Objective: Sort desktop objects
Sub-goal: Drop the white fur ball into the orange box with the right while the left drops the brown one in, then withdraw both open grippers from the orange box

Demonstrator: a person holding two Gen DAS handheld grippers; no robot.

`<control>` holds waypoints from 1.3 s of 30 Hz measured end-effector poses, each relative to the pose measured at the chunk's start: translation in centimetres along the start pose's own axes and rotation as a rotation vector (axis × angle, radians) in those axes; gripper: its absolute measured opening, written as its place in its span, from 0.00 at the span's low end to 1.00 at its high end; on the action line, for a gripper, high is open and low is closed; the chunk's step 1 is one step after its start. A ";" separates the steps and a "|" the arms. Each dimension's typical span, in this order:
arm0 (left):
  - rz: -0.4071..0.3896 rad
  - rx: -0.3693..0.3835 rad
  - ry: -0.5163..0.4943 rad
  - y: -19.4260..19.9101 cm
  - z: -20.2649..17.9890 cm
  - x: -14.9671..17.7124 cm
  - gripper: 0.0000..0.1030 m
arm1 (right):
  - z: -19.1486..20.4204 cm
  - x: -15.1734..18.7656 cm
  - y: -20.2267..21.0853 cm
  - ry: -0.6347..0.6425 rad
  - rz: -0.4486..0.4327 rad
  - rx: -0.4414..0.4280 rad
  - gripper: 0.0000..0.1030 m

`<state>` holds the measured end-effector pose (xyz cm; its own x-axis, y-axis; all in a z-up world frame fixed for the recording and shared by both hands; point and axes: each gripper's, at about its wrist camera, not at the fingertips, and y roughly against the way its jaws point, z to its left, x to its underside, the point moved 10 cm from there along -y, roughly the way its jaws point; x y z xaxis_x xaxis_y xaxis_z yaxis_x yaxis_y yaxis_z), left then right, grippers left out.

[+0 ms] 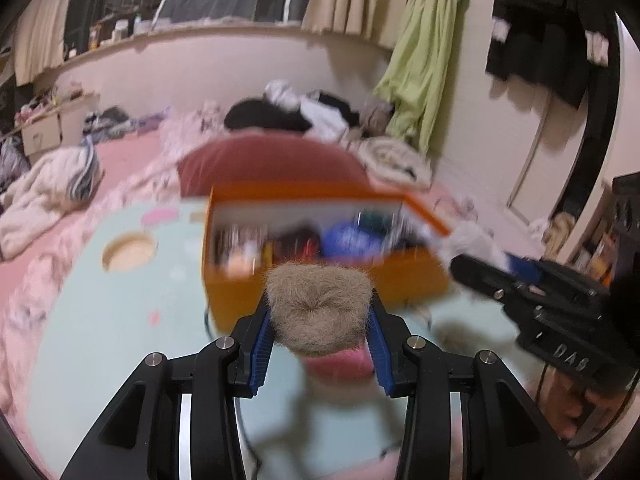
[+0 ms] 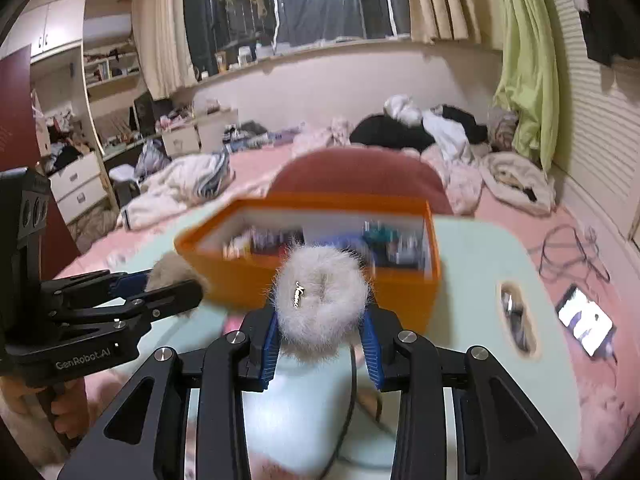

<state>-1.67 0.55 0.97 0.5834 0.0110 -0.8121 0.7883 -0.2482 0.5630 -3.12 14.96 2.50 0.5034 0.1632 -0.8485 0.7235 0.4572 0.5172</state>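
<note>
two fluffy scrunchies held short of the box

the left gripper (image 1: 320, 320) is clamped on a tan furry scrunchie (image 1: 318, 312); the right gripper (image 2: 322, 320) pinches a whitish furry scrunchie (image 2: 322, 300). both hang over the pale green lap table (image 1: 120, 320), just before the orange box (image 2: 320, 280). the box looks crowded, so a light scrunchie could catch on its rim or tumble out, and soft fur may cling to the blue pads.

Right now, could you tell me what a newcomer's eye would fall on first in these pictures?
Two furry scrunchies stand out: a tan scrunchie pinched in the left hand-held gripper and a white scrunchie pinched in the right hand-held gripper. Just beyond both sits an open orange box, already cluttered inside, on the pale green table.
</note>
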 end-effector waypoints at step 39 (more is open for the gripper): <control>0.270 -0.113 0.096 -4.5 2.8 6.9 1.00 | -1.4 5.9 -3.6 -0.062 0.260 0.179 0.83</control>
<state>-1.78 -0.93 -7.62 0.7862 0.0524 -0.6157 0.6160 -0.1459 0.7741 -3.40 15.49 -4.52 0.7061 0.1981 -0.6799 0.6357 0.2457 0.7318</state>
